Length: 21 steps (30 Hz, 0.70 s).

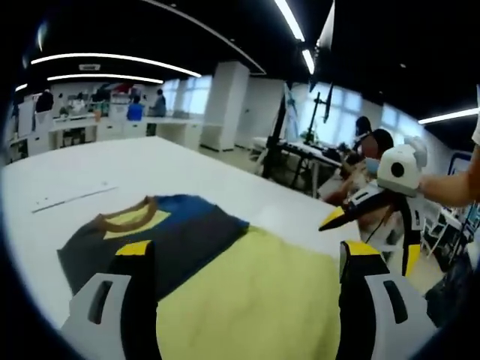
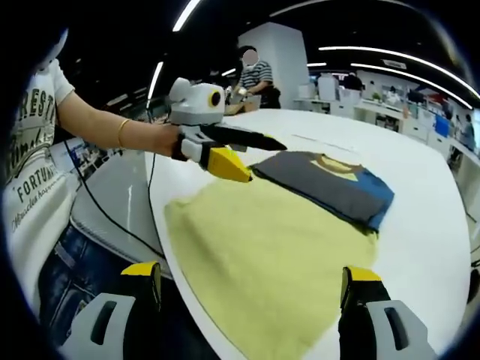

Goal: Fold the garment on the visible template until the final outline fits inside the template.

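A T-shirt lies flat on the white table (image 1: pixel 112 169). Its lower body is pale yellow (image 1: pixel 255 300), its top dark grey (image 1: pixel 176 240) with a blue shoulder and a brown collar (image 1: pixel 124 219). My left gripper (image 1: pixel 246 251) hovers open just above the yellow part, holding nothing. In the right gripper view the same shirt shows its yellow body (image 2: pixel 270 240), its grey top (image 2: pixel 322 184) and its hem toward me. My right gripper (image 2: pixel 251 274) is open over the hem. The left gripper (image 2: pixel 264 161) comes in above the shirt's far side. The right gripper (image 1: pixel 365 234) hangs at the table's edge.
A thin pale strip (image 1: pixel 71 196) lies on the table beyond the collar. The table edge (image 2: pixel 161 247) runs beside the person's jeans and printed white shirt (image 2: pixel 37 180). Other desks, a white pillar (image 1: pixel 225 105) and seated people stand further off.
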Tool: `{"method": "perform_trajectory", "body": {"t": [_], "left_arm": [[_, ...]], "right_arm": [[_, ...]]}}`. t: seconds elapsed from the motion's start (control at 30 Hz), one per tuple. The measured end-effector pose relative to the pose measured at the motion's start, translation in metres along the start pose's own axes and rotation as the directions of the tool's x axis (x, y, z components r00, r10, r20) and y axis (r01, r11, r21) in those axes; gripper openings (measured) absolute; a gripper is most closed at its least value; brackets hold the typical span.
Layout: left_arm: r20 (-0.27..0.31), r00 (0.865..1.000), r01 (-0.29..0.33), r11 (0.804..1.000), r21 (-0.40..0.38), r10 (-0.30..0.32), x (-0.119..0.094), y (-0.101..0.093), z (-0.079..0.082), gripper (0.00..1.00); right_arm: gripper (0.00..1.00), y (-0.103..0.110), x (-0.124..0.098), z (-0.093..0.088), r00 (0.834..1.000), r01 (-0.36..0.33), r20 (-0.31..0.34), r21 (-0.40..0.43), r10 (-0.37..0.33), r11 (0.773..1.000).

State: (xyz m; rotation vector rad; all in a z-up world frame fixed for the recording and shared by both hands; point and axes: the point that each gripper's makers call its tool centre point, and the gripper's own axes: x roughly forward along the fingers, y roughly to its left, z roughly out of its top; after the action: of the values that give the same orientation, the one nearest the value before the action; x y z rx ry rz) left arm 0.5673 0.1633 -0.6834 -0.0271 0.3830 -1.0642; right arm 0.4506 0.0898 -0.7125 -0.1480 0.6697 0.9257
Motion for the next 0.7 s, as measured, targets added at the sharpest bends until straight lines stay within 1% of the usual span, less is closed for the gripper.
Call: {"method": "perform_trajectory", "body": {"t": [0.13,0.4,0.53,0.7], "left_arm": [[-0.017,1.0,0.013,1.0,0.0,-0.013,-0.015,-0.004,-0.008,0.99],[-0.029,1.0,-0.004,1.0,-0.01,0.003,-0.049,-0.005,-0.023,0.95],[-0.062,0.998,-0.008,1.0,0.012,0.008,-0.066,-0.008,-0.035,0.93],[-0.094,0.995,-0.018,1.0,0.02,0.02,-0.088,-0.01,-0.05,0.9]], "right_arm": [[0.99,0.0,-0.001,-0.001,1.0,0.001,-0.005,-0.003,-0.001,1.0],[0.99,0.001,-0.004,-0.007,0.999,0.009,-0.033,-0.024,-0.01,1.0],[0.99,0.002,-0.006,-0.009,0.999,0.011,-0.039,-0.029,-0.012,1.0],[0.99,0.003,-0.008,-0.01,0.999,0.015,-0.044,-0.038,-0.017,0.999]]}}
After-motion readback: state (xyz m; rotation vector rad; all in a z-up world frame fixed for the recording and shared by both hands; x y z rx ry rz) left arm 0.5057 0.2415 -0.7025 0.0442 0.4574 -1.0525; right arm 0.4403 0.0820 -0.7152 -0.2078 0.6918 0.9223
